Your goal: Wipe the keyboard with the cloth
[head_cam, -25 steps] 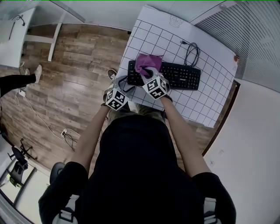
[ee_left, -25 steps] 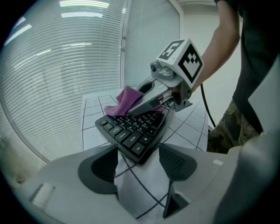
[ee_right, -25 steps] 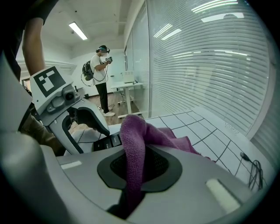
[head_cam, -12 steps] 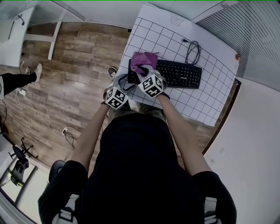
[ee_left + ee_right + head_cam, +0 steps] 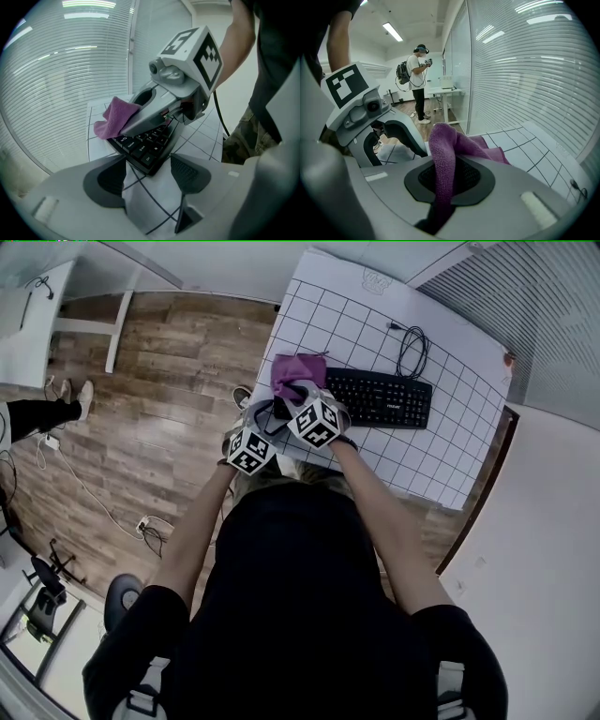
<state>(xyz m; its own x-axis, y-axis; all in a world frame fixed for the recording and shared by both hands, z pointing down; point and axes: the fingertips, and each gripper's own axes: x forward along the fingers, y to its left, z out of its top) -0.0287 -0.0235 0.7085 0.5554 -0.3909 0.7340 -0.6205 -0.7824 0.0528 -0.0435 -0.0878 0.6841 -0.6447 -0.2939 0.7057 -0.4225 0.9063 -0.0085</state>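
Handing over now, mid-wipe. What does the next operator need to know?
The left gripper is open and empty, over the table just short of the keyboard corner.
The right gripper is shut on the purple cloth, which lies on the keyboard's left end.
Done: cloth picked up and on the keys; how much is wiped cannot be told.
Left: wipe the remaining keys.

1. Black keyboard [image 5: 380, 399] lies across the gridded bench [image 5: 441, 456], with its cable [image 5: 410, 352] coiled just behind it.
2. Purple cloth [image 5: 296, 369] is bunched up on the keyboard's left end, right at the tip of the right gripper [image 5: 300, 392].
3. Left gripper [image 5: 262, 418] hangs just beside that end, near the bench edge.
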